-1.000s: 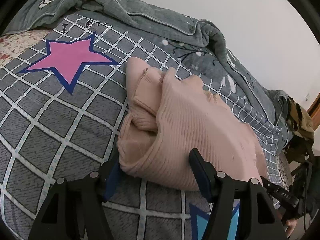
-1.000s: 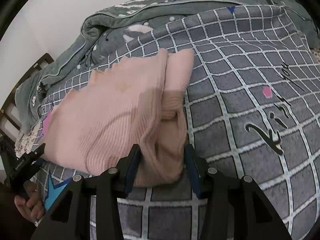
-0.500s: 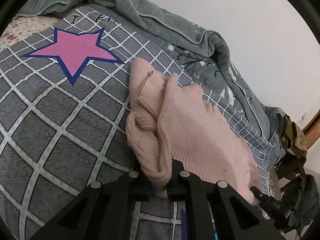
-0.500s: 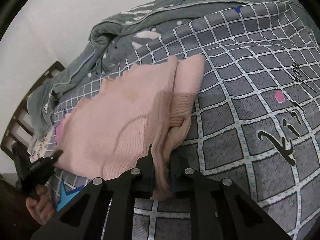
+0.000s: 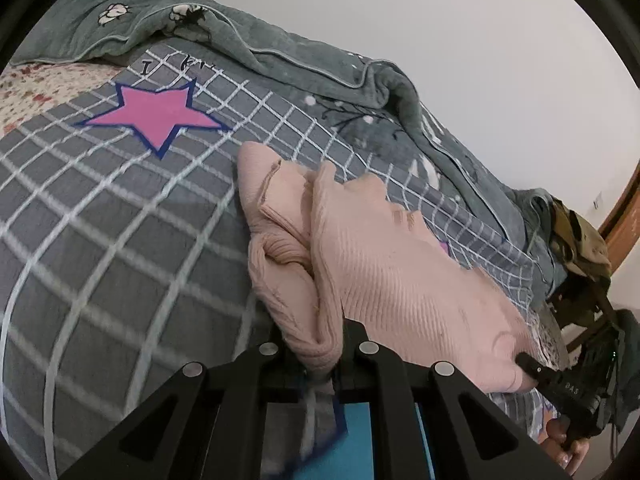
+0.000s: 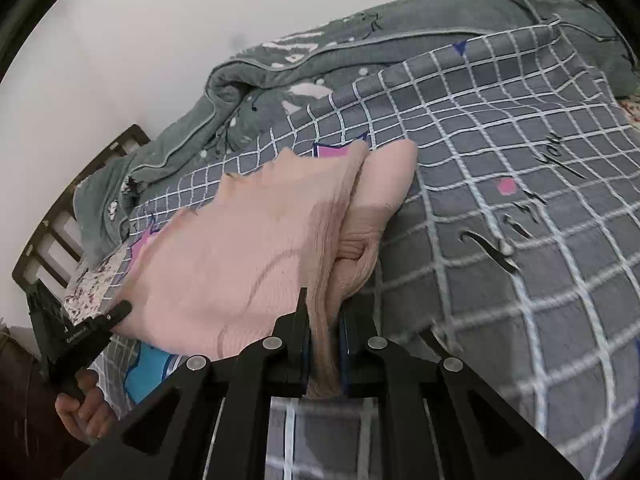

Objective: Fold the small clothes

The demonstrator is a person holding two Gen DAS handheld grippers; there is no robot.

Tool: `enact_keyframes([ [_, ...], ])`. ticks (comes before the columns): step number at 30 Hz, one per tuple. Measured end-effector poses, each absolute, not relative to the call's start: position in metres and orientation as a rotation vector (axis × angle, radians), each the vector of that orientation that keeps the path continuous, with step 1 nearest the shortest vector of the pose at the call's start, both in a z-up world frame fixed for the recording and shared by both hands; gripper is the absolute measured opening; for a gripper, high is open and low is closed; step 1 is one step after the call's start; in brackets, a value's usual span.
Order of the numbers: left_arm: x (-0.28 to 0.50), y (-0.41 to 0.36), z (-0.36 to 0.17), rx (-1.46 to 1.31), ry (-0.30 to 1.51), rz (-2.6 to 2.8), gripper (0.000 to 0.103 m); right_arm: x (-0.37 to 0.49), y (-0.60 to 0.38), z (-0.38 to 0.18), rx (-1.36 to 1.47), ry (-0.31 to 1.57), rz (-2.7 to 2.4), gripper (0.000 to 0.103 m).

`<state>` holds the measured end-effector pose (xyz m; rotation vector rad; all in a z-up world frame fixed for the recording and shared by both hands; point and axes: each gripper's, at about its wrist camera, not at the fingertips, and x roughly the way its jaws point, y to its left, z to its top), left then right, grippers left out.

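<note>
A pink ribbed knit sweater (image 5: 384, 280) lies on the grey checked bedspread (image 5: 100, 248), folded over itself with a sleeve bunched along one side. My left gripper (image 5: 320, 344) is shut on the sweater's near edge at one corner. My right gripper (image 6: 324, 320) is shut on the same near edge at the other corner. Each wrist view shows the other gripper pinching the far corner: the right gripper (image 5: 532, 368) and the left gripper (image 6: 116, 312). The near edge is held a little off the bed between them.
A grey-green quilt (image 5: 280, 52) is bunched along the back of the bed against the white wall. A pink star (image 5: 156, 116) is printed on the spread to the left. A dark wooden bed frame (image 6: 60, 216) and a chair with clothes (image 5: 580, 248) stand at that end.
Both grippers stood open around the sweater's near edge, then shut on it. The hands have since shifted across the bed, and the pinched edge now stretches between them.
</note>
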<state>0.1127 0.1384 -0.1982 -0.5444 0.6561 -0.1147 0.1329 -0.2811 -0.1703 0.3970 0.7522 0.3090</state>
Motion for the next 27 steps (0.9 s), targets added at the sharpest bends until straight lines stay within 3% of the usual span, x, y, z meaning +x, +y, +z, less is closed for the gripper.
enact_keyframes([
  [7,0.079,0.121,-0.2,-0.448,0.675,-0.122,0.014,0.101,-0.29,-0.176,0.346,0.74,0.259,0.014],
  [11,0.089,0.125,-0.201,-0.437,0.702,-0.115,0.023,0.089,-0.277,-0.164,0.216,0.667,0.187,0.025],
  [13,0.096,0.129,-0.203,-0.463,0.722,-0.121,0.037,0.08,-0.27,-0.152,0.174,0.612,0.177,0.035],
  [14,0.102,0.131,-0.203,-0.482,0.725,-0.122,0.037,0.078,-0.265,-0.146,0.167,0.59,0.186,0.037],
  [19,0.131,0.135,-0.202,-0.541,0.738,-0.141,0.046,0.08,-0.227,-0.129,0.127,0.549,0.26,0.039],
  [27,0.16,0.138,-0.204,-0.627,0.762,-0.131,0.046,0.112,-0.172,-0.141,0.1,0.583,0.312,0.039],
])
